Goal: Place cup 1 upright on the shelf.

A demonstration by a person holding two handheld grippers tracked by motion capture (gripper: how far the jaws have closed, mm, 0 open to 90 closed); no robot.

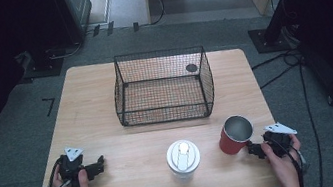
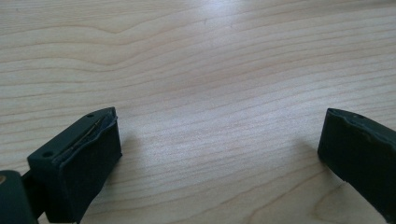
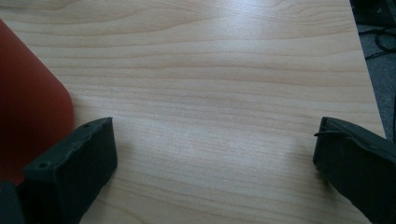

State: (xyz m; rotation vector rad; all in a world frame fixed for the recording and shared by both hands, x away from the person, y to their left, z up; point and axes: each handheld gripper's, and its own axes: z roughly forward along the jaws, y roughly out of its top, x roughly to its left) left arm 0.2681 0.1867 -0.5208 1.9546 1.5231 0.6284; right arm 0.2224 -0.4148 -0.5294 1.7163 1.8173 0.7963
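Red cup stands upright near the bench front edge, open mouth up, just left of the right gripper. That gripper's fingers are spread wide with nothing between them; in the right gripper view the cup wall sits just beside the left finger. White lidded tumbler is left of the cup, well apart. Left gripper is far left of the cup, fingers wide apart, holding nothing. Wire basket is behind the cup, with bare bench between. Right hand is clearly nearer.
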